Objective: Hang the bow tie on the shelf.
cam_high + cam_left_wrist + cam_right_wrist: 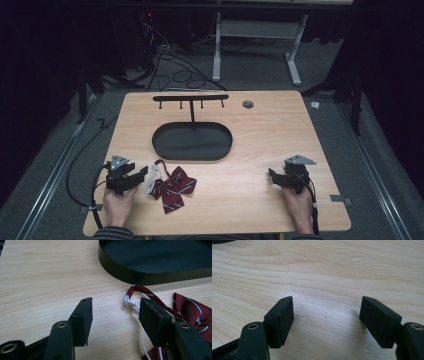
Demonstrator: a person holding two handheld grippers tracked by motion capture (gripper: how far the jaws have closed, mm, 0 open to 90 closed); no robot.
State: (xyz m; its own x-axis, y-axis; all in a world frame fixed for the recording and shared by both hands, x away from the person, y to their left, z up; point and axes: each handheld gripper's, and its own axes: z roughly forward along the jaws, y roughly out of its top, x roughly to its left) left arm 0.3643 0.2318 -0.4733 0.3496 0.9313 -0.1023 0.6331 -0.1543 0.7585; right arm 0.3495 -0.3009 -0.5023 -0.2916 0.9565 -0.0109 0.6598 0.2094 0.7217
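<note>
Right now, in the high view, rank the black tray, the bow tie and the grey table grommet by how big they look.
1. black tray
2. bow tie
3. grey grommet

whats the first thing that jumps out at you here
The dark red striped bow tie on the wooden table, near its front edge, lies just beside the left gripper, whose jaws stand apart with nothing between them. Behind it sits a black oval tray with a hook rail rising over it.
</note>
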